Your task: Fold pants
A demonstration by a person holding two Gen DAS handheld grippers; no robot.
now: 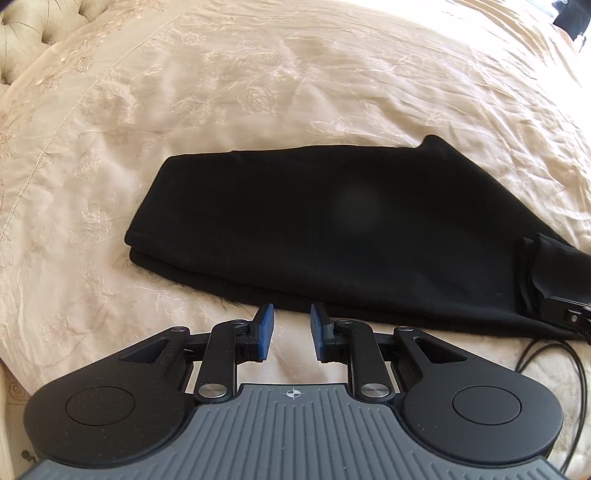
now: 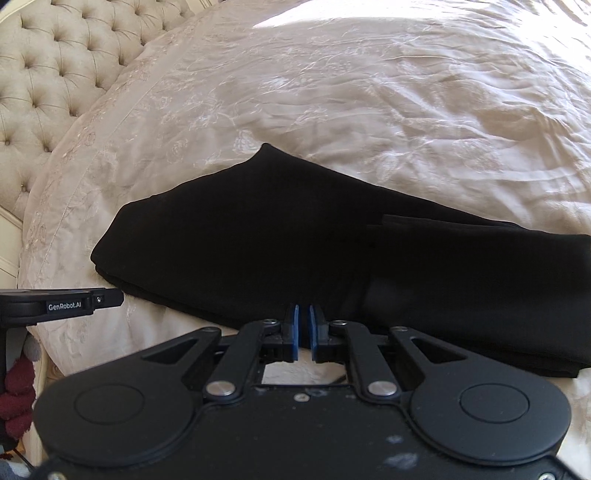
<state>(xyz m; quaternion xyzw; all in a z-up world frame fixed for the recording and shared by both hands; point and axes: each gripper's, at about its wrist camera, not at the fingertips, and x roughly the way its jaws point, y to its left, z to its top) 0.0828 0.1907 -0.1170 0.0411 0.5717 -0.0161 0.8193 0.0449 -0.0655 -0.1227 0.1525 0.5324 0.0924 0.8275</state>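
Black "GenRobot.AI"-labelled left tongs [image 1: 291, 332] apart and empty, right tongs [image 2: 303, 332] nearly closed (empty), beside folded pants [image 1: 314, 229].

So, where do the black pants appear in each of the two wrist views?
Left wrist view: the black pants lie across the centre and run off to the right edge, just beyond the left gripper.
Right wrist view: the black pants fill the middle band from centre-left to the right edge, beyond the right gripper.
Shared landmark: the tufted headboard, upper left in both views.
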